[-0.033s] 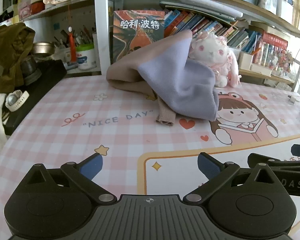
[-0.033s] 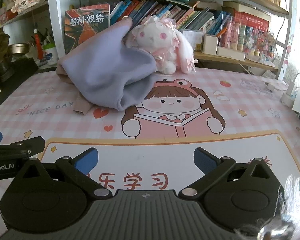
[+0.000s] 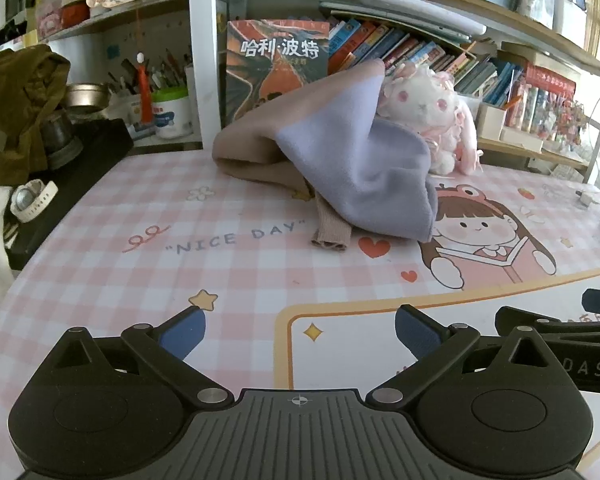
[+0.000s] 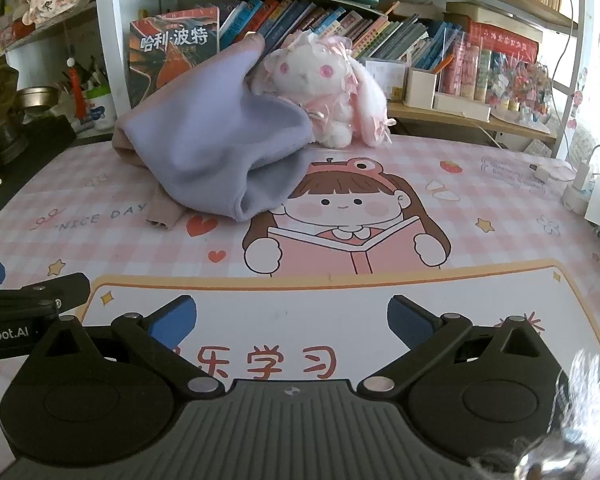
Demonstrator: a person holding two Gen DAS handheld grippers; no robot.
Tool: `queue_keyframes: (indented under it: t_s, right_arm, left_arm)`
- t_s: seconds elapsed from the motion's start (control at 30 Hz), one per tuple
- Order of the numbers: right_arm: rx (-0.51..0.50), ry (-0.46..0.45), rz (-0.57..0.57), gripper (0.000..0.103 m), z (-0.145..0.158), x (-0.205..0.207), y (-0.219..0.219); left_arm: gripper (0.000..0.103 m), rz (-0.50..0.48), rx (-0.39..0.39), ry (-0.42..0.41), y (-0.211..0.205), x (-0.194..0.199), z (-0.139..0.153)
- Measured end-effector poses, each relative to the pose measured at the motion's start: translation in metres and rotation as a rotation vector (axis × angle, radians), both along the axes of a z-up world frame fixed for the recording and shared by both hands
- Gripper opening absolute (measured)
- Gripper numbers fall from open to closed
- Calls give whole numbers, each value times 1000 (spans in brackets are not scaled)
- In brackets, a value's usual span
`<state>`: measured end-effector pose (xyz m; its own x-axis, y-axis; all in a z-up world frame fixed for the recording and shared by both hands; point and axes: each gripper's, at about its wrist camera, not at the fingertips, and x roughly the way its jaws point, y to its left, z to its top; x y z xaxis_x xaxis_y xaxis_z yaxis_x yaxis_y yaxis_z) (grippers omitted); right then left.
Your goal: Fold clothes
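Both the left gripper and the right gripper have jaws spread wide, holding nothing, low over the pink checked mat. Well ahead, the crumpled lavender-and-tan garment is heaped against a plush bunny

ahead of my tools lies a pink checked desk mat, printed with "nice day" and a cartoon girl reading. far ahead, against the shelf, sits a white plush rabbit in pink frills. to its left a harry potter book stands face out, with a row of leaning books to the right of it. off to my far left i see an olive bag, a white watch on a dark surface, and a pen pot. chargers and cables lie at the far right.
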<state>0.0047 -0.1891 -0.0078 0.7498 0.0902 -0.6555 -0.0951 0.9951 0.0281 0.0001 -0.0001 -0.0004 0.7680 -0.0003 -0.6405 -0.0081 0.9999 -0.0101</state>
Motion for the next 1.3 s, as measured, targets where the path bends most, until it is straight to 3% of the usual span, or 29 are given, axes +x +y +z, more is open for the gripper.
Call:
queue_keyframes:
  t_s: [1.3]
  right_arm:
    - [-4, 12, 1, 103, 1, -1, 1]
  left_arm:
    - [102, 11, 1, 32, -1, 0, -2]
